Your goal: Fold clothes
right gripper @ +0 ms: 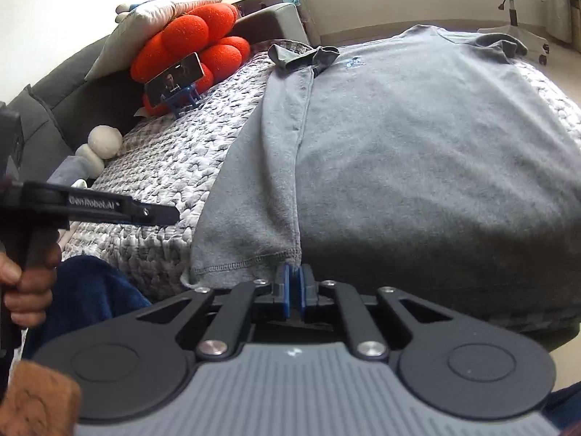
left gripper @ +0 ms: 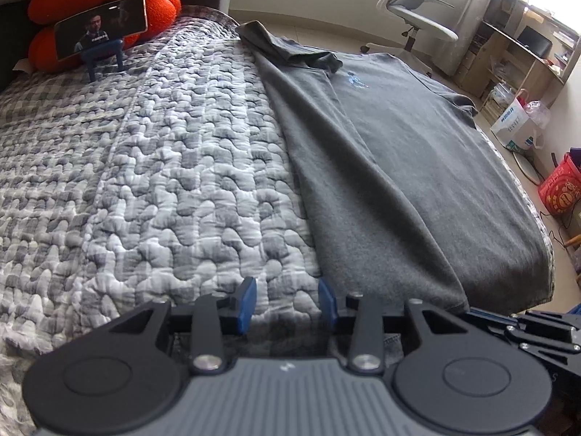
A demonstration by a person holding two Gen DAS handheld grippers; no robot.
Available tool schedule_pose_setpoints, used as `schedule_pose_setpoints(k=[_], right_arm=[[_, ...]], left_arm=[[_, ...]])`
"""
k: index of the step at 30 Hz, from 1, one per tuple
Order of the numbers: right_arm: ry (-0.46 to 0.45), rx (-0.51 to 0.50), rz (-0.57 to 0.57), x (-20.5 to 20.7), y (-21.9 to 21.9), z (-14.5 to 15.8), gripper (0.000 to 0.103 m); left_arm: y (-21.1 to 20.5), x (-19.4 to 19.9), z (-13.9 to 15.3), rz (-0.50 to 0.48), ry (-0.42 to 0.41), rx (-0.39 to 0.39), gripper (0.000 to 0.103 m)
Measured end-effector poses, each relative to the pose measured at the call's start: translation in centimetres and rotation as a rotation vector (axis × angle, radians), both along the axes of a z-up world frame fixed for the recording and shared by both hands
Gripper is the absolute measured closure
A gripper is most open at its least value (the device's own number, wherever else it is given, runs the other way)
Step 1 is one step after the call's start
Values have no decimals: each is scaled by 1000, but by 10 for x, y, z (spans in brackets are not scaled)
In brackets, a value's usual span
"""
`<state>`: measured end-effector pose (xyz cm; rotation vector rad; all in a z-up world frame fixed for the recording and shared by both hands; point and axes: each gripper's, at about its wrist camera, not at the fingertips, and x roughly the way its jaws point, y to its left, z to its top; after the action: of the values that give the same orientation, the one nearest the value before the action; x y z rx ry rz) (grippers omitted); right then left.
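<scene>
A grey T-shirt [left gripper: 417,167] [right gripper: 417,138] lies flat on the quilted bed, hem toward me, its left side folded inward over the body. A small blue logo [right gripper: 352,62] shows on the chest. My left gripper [left gripper: 287,301] is open over the bare quilt, its right pad just beside the shirt's left edge near the hem. My right gripper [right gripper: 295,287] is shut, its tips at the hem where the folded flap's edge ends. No cloth shows between its pads. The left gripper's body [right gripper: 109,210] shows at the left of the right wrist view, held by a hand [right gripper: 25,290].
The grey-and-white quilt [left gripper: 145,181] covers the bed. At the head end an orange cushion [right gripper: 196,40] stands behind a phone on a blue stand [left gripper: 101,40]. A white office chair [left gripper: 414,11], shelves, a white bag [left gripper: 515,123] and a red bag [left gripper: 561,185] stand beyond the bed's far side.
</scene>
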<state>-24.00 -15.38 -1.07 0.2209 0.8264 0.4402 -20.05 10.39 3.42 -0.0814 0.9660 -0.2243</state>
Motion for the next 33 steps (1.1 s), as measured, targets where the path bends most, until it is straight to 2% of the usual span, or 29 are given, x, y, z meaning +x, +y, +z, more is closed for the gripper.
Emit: schedule_pose_setpoints(k=[4, 13, 14, 18, 20, 24, 26, 27, 29, 31, 33], right_arm=[[49, -9, -24, 7, -3, -13, 95], [57, 38, -23, 7, -6, -15, 92], [49, 45, -20, 6, -6, -13, 92], [39, 68, -27, 6, -8, -11, 92], [50, 89, -30, 7, -10, -11, 90], [101, 190, -23, 6, -15, -19, 85], [117, 227, -21, 6, -12, -23, 74], [121, 240, -19, 7, -10, -24, 70], [128, 266, -16, 7, -5, -26, 70], [135, 292, -13, 8, 0, -29, 62], [142, 318, -9, 8, 5, -31, 59]], left_arm=[[-7, -4, -3, -21, 11, -3, 69], [-15, -13, -15, -74, 46, 7, 73], [-17, -13, -16, -86, 46, 11, 73], [-25, -20, -21, -176, 90, -70, 75], [-32, -25, -25, -214, 103, -57, 75], [-33, -30, -28, -264, 119, -72, 75], [-31, -34, -20, -286, 97, -68, 75], [-28, -37, -16, -283, 77, -56, 75], [-18, -39, -4, -258, 33, -31, 75], [-9, -39, 6, -229, 2, -21, 75], [0, -37, 13, -193, -17, -21, 75]])
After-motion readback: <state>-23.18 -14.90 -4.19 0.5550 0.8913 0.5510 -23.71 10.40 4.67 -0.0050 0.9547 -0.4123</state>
